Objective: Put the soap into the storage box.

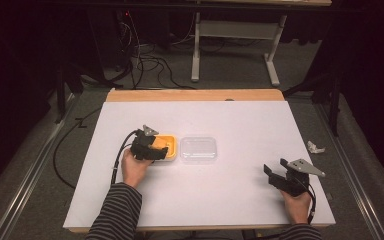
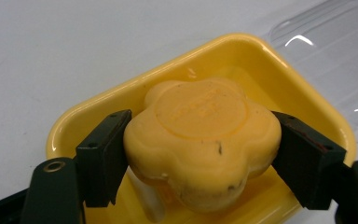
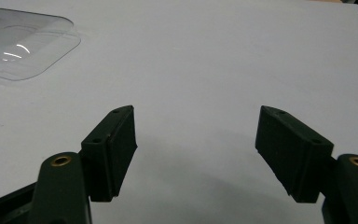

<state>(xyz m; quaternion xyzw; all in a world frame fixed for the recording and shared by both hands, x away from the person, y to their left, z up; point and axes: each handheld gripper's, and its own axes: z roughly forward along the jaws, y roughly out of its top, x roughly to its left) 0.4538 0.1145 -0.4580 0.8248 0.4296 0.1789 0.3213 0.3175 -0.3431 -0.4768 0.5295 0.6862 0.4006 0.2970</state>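
A yellow flower-shaped soap [image 2: 203, 140] sits between the jaws of my left gripper [image 2: 200, 156], which is shut on it just above a yellow dish [image 2: 256, 56]. In the high view the left gripper [image 1: 150, 145] covers the left part of the yellow dish [image 1: 172, 142]. A clear plastic lid [image 1: 198, 149] lies flat right beside the dish. My right gripper [image 1: 275, 175] rests near the table's front right, open with nothing between its jaws. In the right gripper view, the right gripper [image 3: 196, 149] faces bare table, and the clear lid [image 3: 21, 42] lies at the far left.
The white table top [image 1: 240, 195] has a wooden strip along its far edge [image 1: 195, 95]. A crumpled white scrap [image 1: 315, 147] lies on the floor off the right edge. Cables [image 1: 145, 65] and a desk frame [image 1: 235, 30] stand beyond the table.
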